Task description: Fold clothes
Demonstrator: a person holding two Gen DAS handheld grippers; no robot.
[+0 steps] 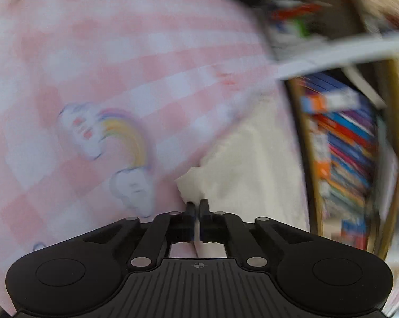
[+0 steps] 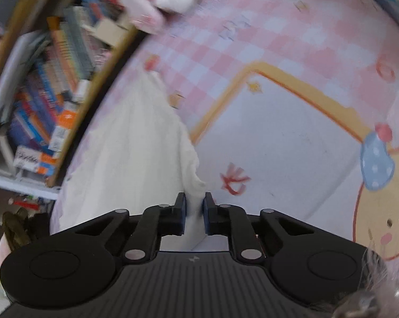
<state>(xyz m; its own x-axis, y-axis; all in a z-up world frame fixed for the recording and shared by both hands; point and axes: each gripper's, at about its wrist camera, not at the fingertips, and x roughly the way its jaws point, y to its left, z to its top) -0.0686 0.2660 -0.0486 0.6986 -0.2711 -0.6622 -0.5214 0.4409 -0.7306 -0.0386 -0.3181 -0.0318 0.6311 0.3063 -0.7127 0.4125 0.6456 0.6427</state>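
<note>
Left gripper [image 1: 197, 206] and right gripper [image 2: 194, 206] each clamp a corner of cream-white cloth garment [image 2: 135, 145] above pink checked mat [image 1: 119, 53]; fold barely begun.

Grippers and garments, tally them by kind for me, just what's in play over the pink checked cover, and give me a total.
Grippers: 2, the left gripper and the right gripper, each shut on cloth
Garments: 1, the white garment, also seen in the left view
Pink checked cover: 1
Total: 4
</note>
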